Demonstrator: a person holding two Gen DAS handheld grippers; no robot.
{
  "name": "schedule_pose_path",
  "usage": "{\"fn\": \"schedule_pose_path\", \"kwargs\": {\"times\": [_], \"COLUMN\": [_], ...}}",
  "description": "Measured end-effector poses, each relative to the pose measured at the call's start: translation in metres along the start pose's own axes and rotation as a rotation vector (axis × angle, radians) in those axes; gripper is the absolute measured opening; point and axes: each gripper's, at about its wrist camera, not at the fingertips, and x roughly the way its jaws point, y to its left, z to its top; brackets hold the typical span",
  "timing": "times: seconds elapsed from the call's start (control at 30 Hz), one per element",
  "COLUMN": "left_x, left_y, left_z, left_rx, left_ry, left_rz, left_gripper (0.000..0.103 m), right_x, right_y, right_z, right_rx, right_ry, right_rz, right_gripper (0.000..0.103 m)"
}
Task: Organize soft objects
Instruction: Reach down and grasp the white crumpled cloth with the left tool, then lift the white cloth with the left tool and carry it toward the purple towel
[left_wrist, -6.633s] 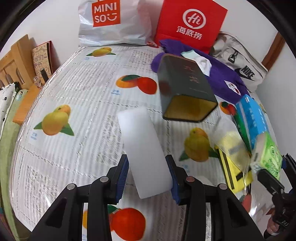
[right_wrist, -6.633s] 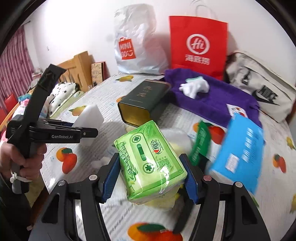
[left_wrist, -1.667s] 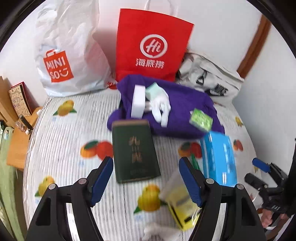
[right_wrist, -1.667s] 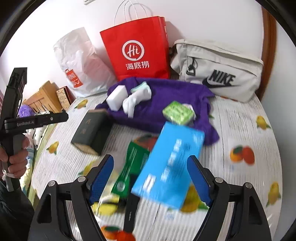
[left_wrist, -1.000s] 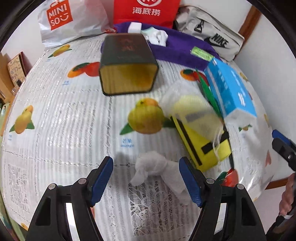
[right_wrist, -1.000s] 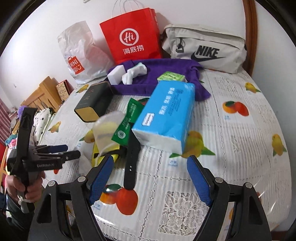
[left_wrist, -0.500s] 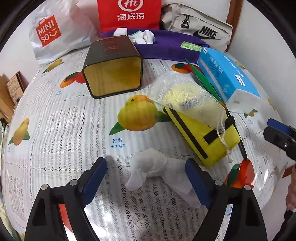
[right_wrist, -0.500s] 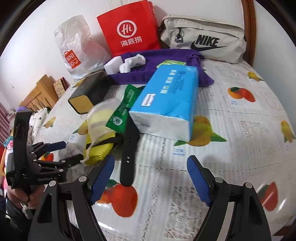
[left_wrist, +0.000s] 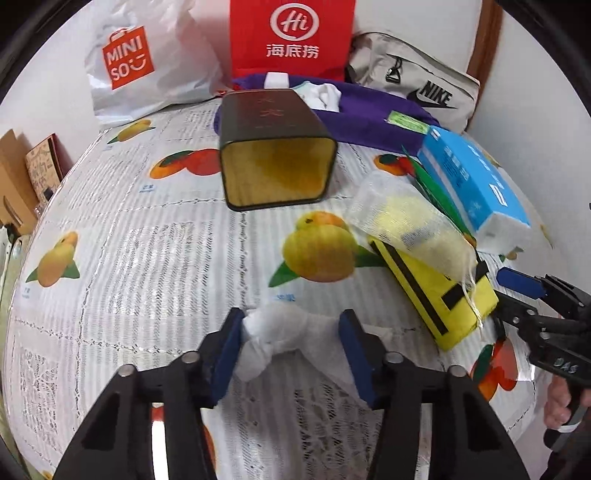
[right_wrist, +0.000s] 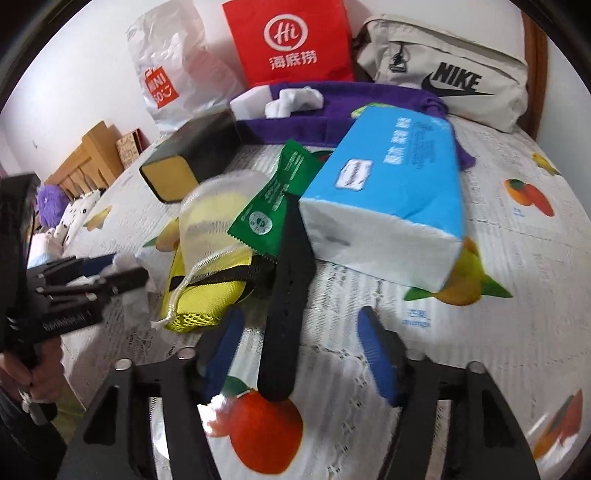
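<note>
Down at the bottom middle of your left wrist view, the crumpled white cloth (left_wrist: 286, 334) lies on the fruit-print desk (left_wrist: 147, 258), right between the blue pads of your left hand-held gripper (left_wrist: 291, 341). Its jaws are closing, and both pads look like they're already touching the cloth. Your right hand-held gripper (right_wrist: 301, 349) is closing too, about half open, with the end of a black strap (right_wrist: 284, 325) lying between its pads, neither pad touching it yet. Just up from there sit a yellow pouch (right_wrist: 201, 295) with a mesh bag (right_wrist: 212, 221) on top, a green packet (right_wrist: 275, 199) and a blue tissue pack (right_wrist: 391, 184). Further up the frame there's a dark tin (left_wrist: 275, 147) on its side, then a purple cloth (left_wrist: 369, 118) holding a white sponge (right_wrist: 249, 101), a white glove (right_wrist: 295, 99) and a green tissue pack (left_wrist: 408, 122).
</note>
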Motion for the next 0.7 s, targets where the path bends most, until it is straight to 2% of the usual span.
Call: {"fn": "schedule_pose_path", "kwargs": {"times": [0.03,0.07,0.1,0.13,0.23,0.4,0.53,0.7], "left_x": [-0.001,-0.001,-0.001,-0.001,-0.002,-0.002,-0.002,-0.003], "left_y": [0.002,0.004,0.008,0.010,0.012,0.007,0.006,0.007], "left_z": [0.001,0.001,0.001,0.001,0.001,0.000,0.000,0.001], "left_rx": [-0.005,-0.013,-0.029,-0.040,-0.055,-0.043,-0.043,-0.048], "left_ry": [-0.005,-0.006,-0.009,-0.010,-0.011,-0.015,-0.014,-0.010], "left_rz": [0.001,-0.004,-0.014,-0.019,-0.032,-0.002,0.001,-0.001], "left_gripper": [0.041,0.040,0.037,0.036,0.036,0.036,0.036,0.036], "right_x": [0.002,0.003,0.003,0.003,-0.002,-0.018,-0.025,-0.017], "right_y": [0.004,0.008,0.010,0.012,0.014,0.004,-0.007,-0.009], "right_z": [0.000,0.000,0.000,0.000,-0.003,-0.017,-0.026,-0.015], "right_rx": [-0.029,-0.059,-0.079,-0.093,-0.108,-0.070,-0.040,-0.042], "right_ry": [-0.018,-0.022,-0.019,-0.014,0.006,0.023,0.042,0.026], "right_rz": [-0.034,-0.063,-0.065,-0.051,-0.045,-0.030,-0.037,-0.009], "right_gripper": [0.050,0.036,0.031,0.019,0.016,0.007,0.006,0.007]}}
